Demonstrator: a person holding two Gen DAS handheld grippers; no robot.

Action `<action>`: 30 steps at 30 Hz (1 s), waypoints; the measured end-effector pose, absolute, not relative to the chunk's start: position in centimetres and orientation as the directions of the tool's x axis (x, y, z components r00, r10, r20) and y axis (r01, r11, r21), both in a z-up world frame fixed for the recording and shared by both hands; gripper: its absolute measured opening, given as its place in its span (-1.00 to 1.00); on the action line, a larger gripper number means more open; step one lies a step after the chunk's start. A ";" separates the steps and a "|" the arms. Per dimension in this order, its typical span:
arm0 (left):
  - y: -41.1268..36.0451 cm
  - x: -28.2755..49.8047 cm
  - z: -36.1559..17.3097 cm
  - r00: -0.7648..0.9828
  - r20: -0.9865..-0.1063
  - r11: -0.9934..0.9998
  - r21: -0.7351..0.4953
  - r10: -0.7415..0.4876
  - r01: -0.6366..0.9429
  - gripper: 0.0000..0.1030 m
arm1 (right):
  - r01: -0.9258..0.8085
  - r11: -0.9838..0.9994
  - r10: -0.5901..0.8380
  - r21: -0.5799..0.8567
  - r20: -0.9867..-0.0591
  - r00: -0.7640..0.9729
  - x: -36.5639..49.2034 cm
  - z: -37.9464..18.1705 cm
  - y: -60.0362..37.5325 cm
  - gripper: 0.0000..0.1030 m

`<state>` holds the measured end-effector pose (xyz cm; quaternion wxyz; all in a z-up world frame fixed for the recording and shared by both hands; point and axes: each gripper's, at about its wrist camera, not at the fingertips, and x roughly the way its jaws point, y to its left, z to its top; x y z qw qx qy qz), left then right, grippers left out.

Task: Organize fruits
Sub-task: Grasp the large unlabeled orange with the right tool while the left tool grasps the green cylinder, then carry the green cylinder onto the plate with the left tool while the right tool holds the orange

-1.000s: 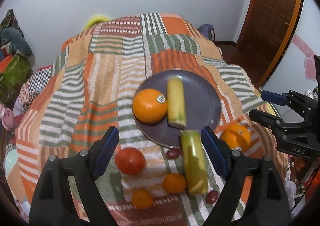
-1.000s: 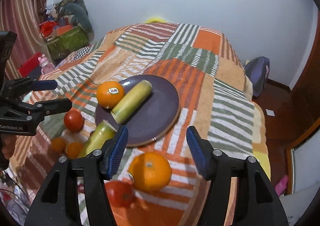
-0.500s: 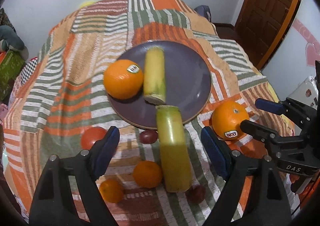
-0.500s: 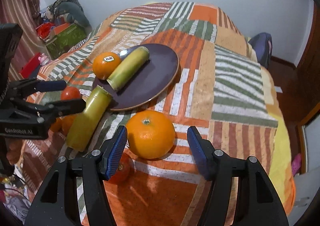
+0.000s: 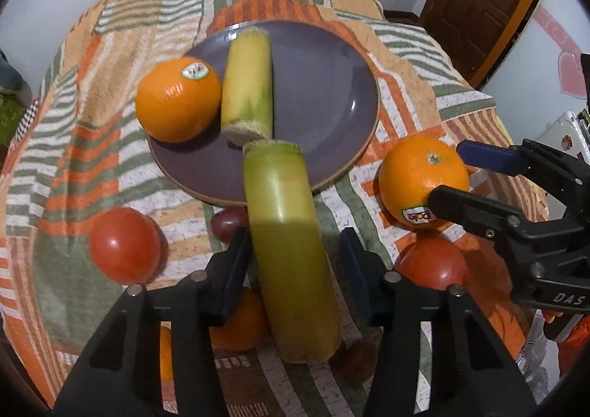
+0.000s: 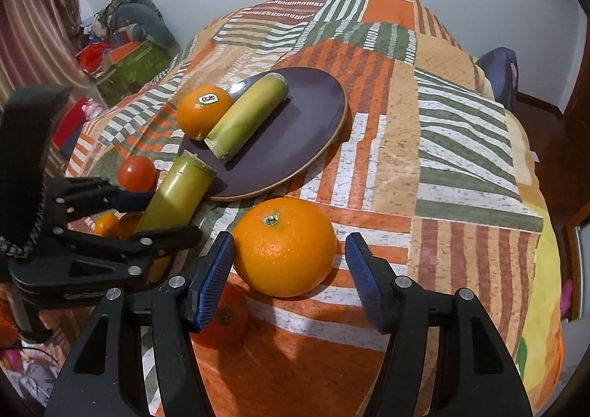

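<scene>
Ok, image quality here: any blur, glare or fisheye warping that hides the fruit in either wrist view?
Left wrist view: strong barrel warping and dark corners; the green stalk between the left claw pads is slightly soft, its lower half shadowed; a small glint on the purple plate. Right wrist view: sharp; the orange between the right claw pads is evenly lit, its shadow beneath.

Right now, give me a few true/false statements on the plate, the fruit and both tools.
1. The plate holds one orange and one green stalk piece. True.
2. The right tool is shut on the big orange. False: its jaws are open, either side of the orange.
3. The left tool straddles the second stalk piece. True.
4. Both tomatoes sit on the plate. False: the tomatoes lie on the blanket.
</scene>
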<state>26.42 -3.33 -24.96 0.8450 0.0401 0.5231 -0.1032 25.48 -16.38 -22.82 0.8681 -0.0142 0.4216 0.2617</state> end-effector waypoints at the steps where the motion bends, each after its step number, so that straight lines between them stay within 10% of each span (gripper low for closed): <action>1: -3.3 26.3 -25.0 0.437 -0.890 0.975 -0.037 -0.131 0.218 -0.07 | -0.467 0.861 0.445 0.199 -0.740 0.504 25.5 -22.9 -16.3 0.14; 30: -1.9 25.8 -22.5 0.485 -0.850 0.969 -0.103 -0.203 0.226 -0.33 | -0.415 0.880 0.436 0.232 -0.743 0.507 26.5 -23.6 -15.6 0.24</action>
